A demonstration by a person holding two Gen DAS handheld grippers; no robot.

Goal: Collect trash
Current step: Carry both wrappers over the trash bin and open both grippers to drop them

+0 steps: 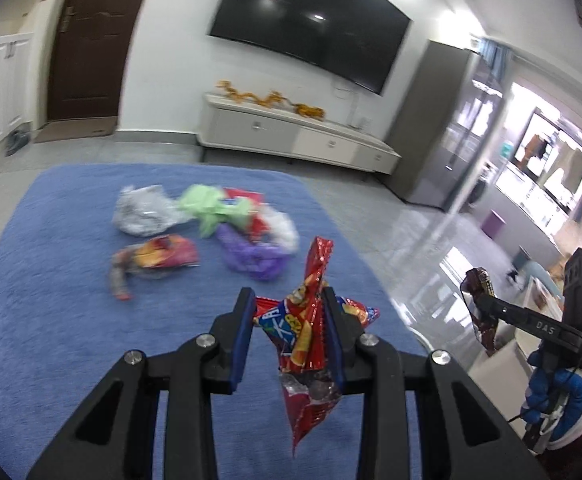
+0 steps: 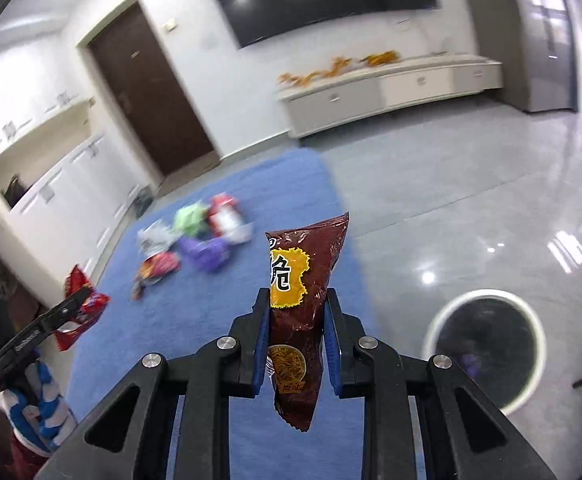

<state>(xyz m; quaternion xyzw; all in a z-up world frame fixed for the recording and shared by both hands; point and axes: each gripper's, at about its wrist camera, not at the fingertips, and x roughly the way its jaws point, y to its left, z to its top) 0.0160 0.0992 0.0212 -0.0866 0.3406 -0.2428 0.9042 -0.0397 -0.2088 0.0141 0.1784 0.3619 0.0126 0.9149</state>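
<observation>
Clamped upright in right gripper (image 2: 296,342): brown foil snack packet (image 2: 305,304); round white-rimmed bin (image 2: 485,350) was seen lower right. Left gripper (image 1: 287,334) was closed on red crinkled wrapper (image 1: 307,344).

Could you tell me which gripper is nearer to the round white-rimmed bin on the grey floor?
Right. The right gripper, shut on the brown snack packet, hangs just beside the bin. The left gripper, holding the red wrapper, is farther off, over the blue rug.
</observation>
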